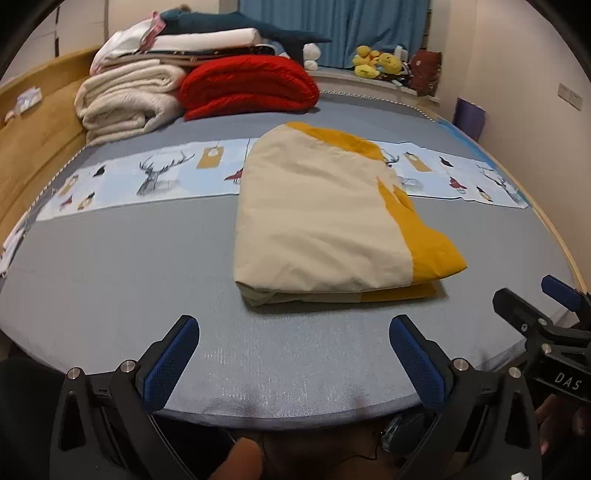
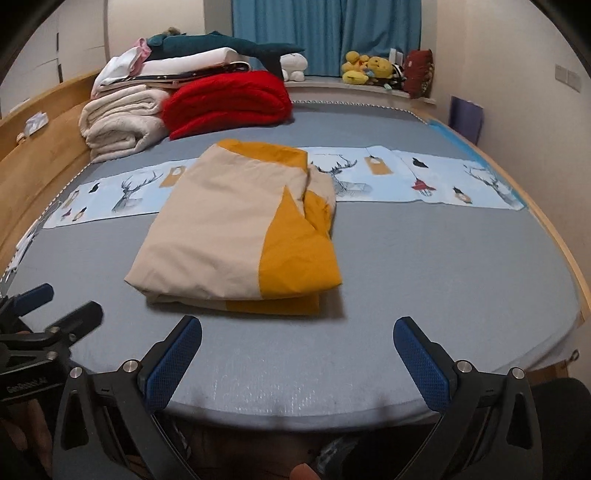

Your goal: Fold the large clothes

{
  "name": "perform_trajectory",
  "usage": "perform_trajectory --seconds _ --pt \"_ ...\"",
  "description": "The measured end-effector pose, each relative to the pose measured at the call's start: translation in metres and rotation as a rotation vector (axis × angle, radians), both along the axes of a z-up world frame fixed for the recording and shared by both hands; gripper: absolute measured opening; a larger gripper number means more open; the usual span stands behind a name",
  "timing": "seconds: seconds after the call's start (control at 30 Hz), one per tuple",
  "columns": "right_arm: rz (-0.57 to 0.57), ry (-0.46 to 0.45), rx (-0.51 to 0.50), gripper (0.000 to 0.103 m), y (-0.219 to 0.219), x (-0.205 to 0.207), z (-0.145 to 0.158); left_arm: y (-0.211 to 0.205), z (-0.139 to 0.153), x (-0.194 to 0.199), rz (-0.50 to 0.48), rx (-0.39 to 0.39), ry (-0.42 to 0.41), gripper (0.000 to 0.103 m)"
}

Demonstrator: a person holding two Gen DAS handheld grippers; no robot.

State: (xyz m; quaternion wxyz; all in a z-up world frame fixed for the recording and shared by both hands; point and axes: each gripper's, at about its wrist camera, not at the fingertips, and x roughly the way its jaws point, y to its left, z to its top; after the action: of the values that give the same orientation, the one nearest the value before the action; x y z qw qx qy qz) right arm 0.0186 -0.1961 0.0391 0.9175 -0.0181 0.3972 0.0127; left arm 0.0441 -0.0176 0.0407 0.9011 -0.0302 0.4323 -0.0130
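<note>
A grey mattress (image 1: pixel 110 280) fills most of both views, set in a wooden bed frame (image 1: pixel 33 147) and crossed by a pale blue printed strip (image 1: pixel 147 177) bearing deer and bird figures. Behind it hangs a blue curtain (image 2: pixel 325 33) over a window ledge.

At the far left corner of the mattress sits a stack of bedding: a folded cream blanket (image 2: pixel 122 122), a rolled red blanket (image 2: pixel 229 99) just beside it, white folded linens (image 1: pixel 199 38) on top, and a dark teal plush shark (image 2: pixel 221 44) lying across the pile. Yellow plush toys (image 2: pixel 365 68) are bunched on the ledge, near a dark red cushion (image 2: pixel 419 72).

The cream and mustard cloth (image 2: pixel 236 229) lies folded into a thick, roughly rectangular bundle near the middle of the mattress, its far end overlapping the printed strip and its mustard band along the right side. Several layers show at the near edge, though their number is hard to make out.

The left gripper (image 1: pixel 293 354) hovers over the near edge of the mattress, its blue-padded fingers (image 1: pixel 171 362) spread wide and holding nothing, apart from the cloth. The right gripper (image 2: pixel 297 356) is placed likewise, fingers (image 2: pixel 421 362) splayed and empty. Each gripper also appears at the edge of the other's view, side by side.
</note>
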Motion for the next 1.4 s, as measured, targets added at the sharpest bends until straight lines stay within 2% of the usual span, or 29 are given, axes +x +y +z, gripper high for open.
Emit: perform_trajectory --seconds 0.5,1.4 --pt "0.053 0.019 -0.01 0.103 0.02 0.016 -0.01 0.005 -0.009 0.004 0.006 -0.026 0.012 0.102" --pt "0.052 0.018 -0.006 0.103 0.022 0.019 -0.011 0.001 -0.011 0.01 0.013 -0.048 0.02 0.102"
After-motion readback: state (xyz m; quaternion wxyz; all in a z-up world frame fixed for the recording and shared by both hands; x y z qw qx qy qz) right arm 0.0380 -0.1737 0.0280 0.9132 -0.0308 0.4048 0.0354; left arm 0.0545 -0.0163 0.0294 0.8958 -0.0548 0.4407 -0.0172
